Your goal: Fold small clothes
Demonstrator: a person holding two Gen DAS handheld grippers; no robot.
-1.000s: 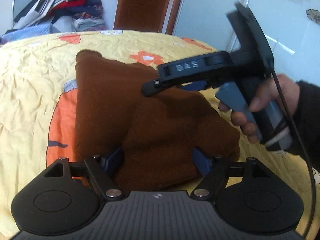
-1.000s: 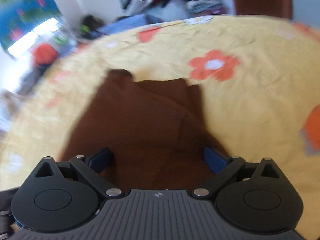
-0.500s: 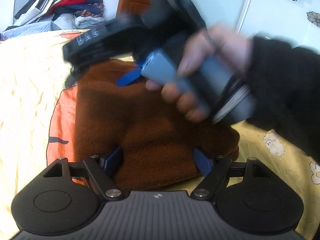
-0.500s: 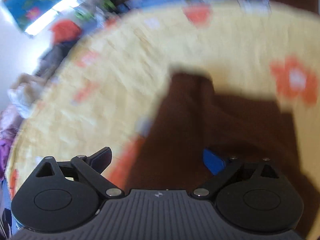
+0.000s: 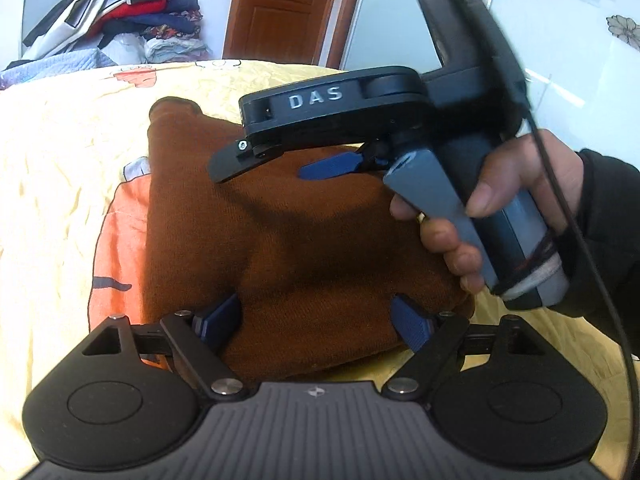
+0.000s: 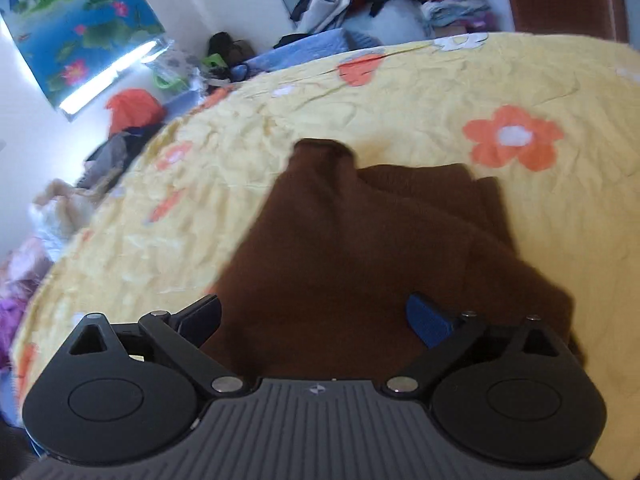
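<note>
A brown knitted garment (image 5: 280, 236) lies folded on the yellow flowered bedsheet (image 5: 52, 168). My left gripper (image 5: 316, 314) is open, its blue pads (image 5: 218, 318) spread over the garment's near edge. My right gripper (image 6: 316, 316) is open and hovers above the same garment (image 6: 360, 240), holding nothing. In the left wrist view the right gripper (image 5: 280, 170) shows from the side, held in a hand above the garment's far half.
A pile of clothes (image 5: 120, 20) lies beyond the bed's far edge by a brown door (image 5: 280, 8). More clothes (image 6: 132, 112) are heaped at the bed's left side. The bedsheet (image 6: 540, 220) spreads around the garment.
The right gripper swept left over the garment and came back to the right, above its far half. The left gripper stayed in place. The garment has not visibly moved.
</note>
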